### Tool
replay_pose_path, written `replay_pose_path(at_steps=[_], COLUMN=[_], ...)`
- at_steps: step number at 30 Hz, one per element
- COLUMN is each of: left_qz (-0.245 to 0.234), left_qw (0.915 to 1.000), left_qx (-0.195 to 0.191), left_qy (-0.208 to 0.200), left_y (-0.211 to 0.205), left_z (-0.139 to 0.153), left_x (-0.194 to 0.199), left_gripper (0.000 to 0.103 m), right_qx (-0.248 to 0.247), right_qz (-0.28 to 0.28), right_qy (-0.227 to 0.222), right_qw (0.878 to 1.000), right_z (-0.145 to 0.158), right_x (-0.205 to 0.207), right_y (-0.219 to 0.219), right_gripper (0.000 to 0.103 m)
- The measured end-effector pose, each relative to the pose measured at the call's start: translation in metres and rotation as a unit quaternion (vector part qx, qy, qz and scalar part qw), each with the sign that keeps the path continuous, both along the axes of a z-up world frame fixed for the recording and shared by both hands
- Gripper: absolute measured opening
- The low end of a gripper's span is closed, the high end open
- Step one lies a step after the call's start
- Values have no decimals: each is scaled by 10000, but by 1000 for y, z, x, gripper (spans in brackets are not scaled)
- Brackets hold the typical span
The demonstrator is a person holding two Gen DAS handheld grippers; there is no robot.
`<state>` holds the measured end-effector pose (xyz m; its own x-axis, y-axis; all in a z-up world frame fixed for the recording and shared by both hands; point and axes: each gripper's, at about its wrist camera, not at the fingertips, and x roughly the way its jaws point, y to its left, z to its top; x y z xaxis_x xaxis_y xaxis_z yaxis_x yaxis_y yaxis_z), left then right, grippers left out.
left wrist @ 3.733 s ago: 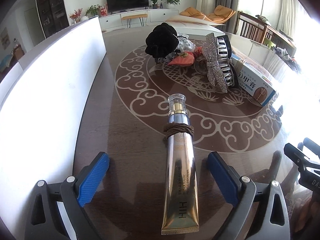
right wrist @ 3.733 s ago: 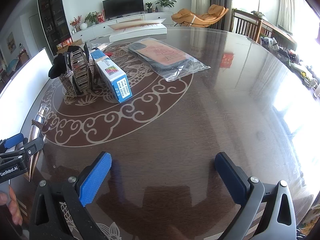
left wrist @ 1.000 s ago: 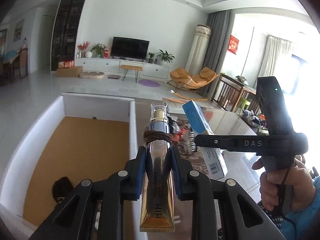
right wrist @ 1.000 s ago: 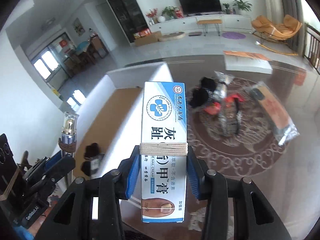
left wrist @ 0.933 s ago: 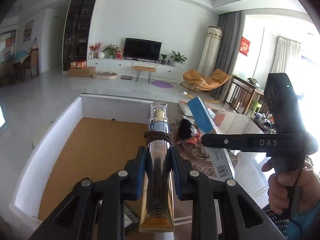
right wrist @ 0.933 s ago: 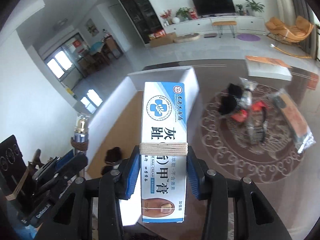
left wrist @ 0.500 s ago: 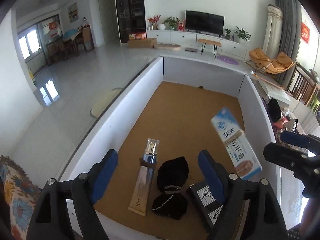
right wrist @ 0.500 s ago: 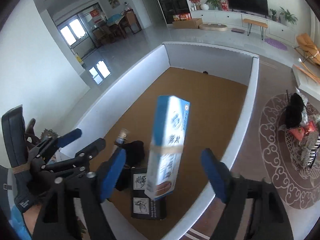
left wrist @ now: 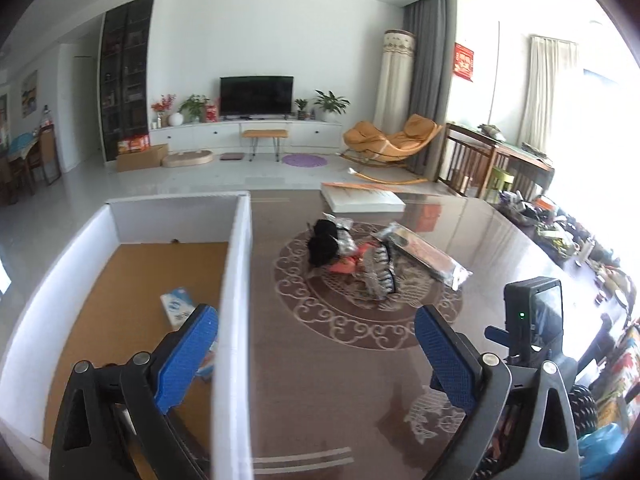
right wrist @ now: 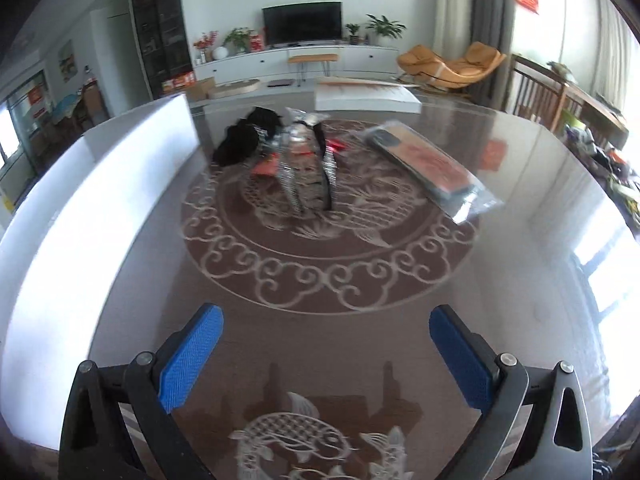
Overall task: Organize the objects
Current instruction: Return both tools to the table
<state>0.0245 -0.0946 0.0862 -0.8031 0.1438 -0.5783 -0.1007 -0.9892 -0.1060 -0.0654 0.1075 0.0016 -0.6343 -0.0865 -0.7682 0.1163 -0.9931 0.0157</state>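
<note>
Two black grippers with blue ribbed finger pads are hanging over a dark brown glossy table patterned with pale scrollwork, and both are standing wide apart with nothing between their pads. The left gripper is sitting astride the near wall of a white-walled storage box with a brown cork-coloured floor: its left pad is lying over the box interior and its right pad over the table. Inside the box, a blue-and-white cardboard carton is lying flat on the floor close to that wall, partly hidden behind the left pad. The right gripper is pointing across the table, and the white box wall is running along its left side.

Near the middle of the scrollwork ring a small heap of items is lying together: a black fuzzy fabric bundle, a silver rhinestone-covered hair clip with dark teeth, and a small red-orange packet touching them. Just to the right of the heap, a flat clear plastic bag holding an orange and dark item is lying at an angle. Farther back, a flat white slab with an orange top is resting on the table. The right-wrist view is slightly blurred.
</note>
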Motion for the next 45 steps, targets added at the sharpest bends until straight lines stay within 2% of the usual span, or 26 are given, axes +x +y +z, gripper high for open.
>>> replay_pose_path(at_steps=[3,8,14,19,25,35,40,45], left_qz=[-389,-387,-104,-23,13,76,38,9], left_qw=[9983,9952,9950,9928,9919,9907,9870,9856], left_qx=[204,-28,-442,-674,-503,-512,-521,-688], left_qy=[-384,-900,-891,-992,-1162,-1257,-1518,-1547], left_y=[41,79,81,77,69,67,69,74], left_z=[-24,-81,-118,-131,-142,-150,-158,-159], left_x=[-16,-52,-76,-95,-103,-108,-117,-118], left_gripper=[100,100,100,100,100,100,100,100], right_qx=[262,479,343,474,602,312,212,155], right_qz=[-499,-784,-760,-633,-556,-580,-585,-587], right_qy=[-35,5,22,35,-11,-147,-198,-226], right_qw=[9984,9958,9965,9969,9966,9977,9979,9979], right_z=[-18,-27,-33,-36,-39,-40,-41,-41], right_x=[0,7,10,11,10,7,5,6], right_y=[44,76,82,73,66,72,73,74], right_gripper=[103,103,103,103,103,103,103,103])
